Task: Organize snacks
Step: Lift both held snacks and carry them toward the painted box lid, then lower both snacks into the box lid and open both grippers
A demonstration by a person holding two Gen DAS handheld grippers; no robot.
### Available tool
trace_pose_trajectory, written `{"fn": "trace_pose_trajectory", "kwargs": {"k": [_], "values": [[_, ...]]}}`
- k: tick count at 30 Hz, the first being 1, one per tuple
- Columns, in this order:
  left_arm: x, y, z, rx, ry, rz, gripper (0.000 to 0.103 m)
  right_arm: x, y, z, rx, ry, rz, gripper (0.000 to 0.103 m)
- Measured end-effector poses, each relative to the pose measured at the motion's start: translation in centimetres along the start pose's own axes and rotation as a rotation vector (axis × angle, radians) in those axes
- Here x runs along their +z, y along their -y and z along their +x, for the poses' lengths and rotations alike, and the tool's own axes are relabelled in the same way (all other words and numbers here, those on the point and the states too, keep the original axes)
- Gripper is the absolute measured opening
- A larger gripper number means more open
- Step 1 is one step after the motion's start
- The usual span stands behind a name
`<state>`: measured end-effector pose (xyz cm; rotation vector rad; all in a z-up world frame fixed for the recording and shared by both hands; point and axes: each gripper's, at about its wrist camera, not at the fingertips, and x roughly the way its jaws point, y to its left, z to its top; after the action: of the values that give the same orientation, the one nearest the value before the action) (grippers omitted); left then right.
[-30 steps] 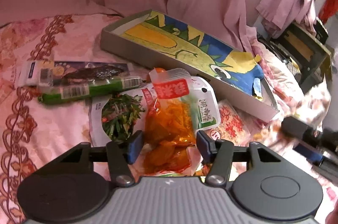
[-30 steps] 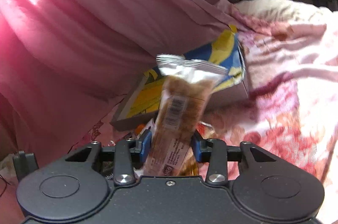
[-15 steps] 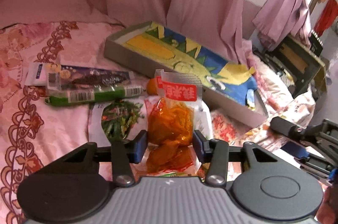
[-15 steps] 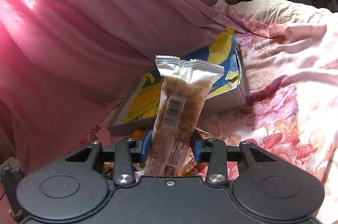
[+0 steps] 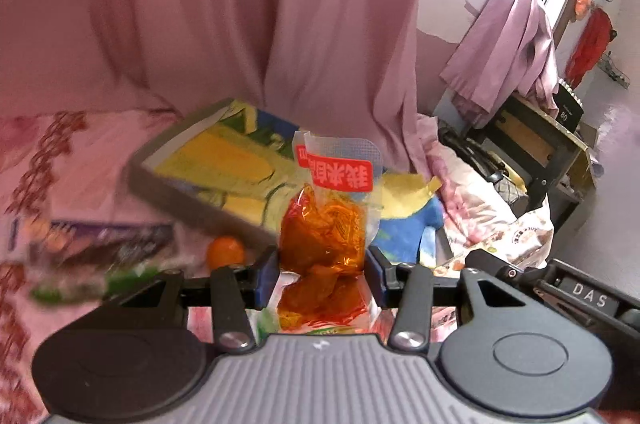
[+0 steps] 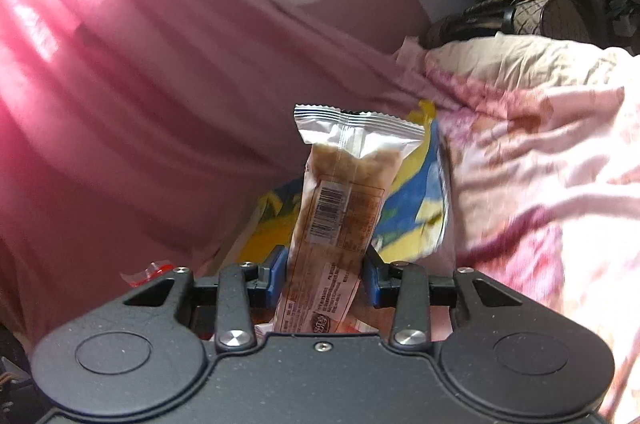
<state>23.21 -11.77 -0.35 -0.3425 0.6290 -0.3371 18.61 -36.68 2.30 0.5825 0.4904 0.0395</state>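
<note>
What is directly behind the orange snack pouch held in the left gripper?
Behind the orange snack pouch lies the shallow box with its yellow-and-blue cartoon lining. The pouch covers the box's middle; nothing else shows inside.

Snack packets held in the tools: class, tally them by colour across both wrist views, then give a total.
Orange packet, in the left tool: 1
Silver-and-tan packet, in the right tool: 1
Total: 2

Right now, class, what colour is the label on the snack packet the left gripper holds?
Red with white characters, on the orange snack packet; clearest in the left wrist view.
</note>
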Motion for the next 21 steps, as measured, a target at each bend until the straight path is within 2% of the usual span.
{"fn": "trace_pose_trajectory", "kwargs": {"k": [6, 10, 15, 21], "values": [[2.9, 1.6, 3.9, -0.010, 0.008, 0.021, 0.050, 2.6, 1.5, 2.4, -0.010, 0.077, 0.018, 0.041], [4.1, 2.2, 6.7, -0.007, -0.015, 0.031, 0.050, 4.0, 2.3, 4.5, -0.021, 0.072, 0.015, 0.041], [4.2, 2.4, 9.8, 0.009, -0.080, 0.035, 0.050, 4.7, 3.1, 7.5, -0.035, 0.008, -0.009, 0.041], [3.5, 2.0, 12.7, 0.038, -0.182, 0.042, 0.050, 3.8, 3.7, 10.5, -0.030, -0.079, -0.018, 0.041]]}}
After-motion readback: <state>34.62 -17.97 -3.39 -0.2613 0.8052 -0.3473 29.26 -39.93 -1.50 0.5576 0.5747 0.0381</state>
